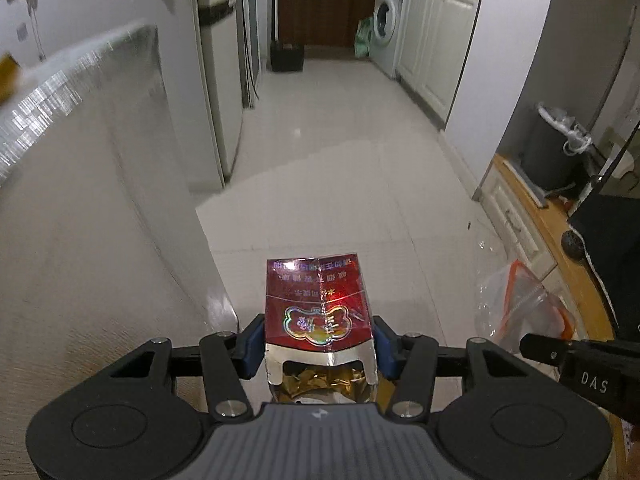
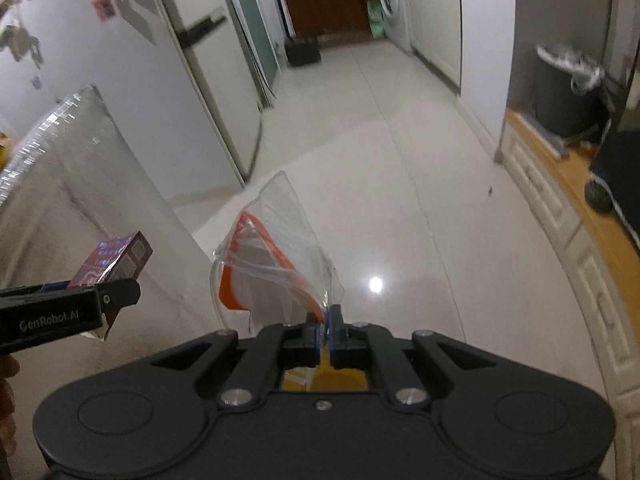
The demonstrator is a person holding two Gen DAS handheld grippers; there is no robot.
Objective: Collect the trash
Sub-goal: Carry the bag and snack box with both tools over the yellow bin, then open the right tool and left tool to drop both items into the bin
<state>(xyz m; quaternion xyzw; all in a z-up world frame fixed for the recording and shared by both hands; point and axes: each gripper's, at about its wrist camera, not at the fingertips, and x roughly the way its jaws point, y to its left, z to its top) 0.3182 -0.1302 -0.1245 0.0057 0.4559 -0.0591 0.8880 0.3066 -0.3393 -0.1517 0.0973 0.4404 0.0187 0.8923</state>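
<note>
left claw (image 1: 320, 344) gripping cigarette pack (image 1: 318, 300), right claw (image 2: 325, 326) pinching plastic bag (image 2: 276, 256)

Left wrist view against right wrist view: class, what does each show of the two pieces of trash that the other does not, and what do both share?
Only the left wrist view shows the red pack's printed face and its torn open end with gold foil, gripped by the left tool. Only the right wrist view shows the right tool pinched shut on a corner of the clear bag, and the pack's end panel. Both show the pack, the bag, the white tiled floor, the washing machine and the grey bin.
</note>
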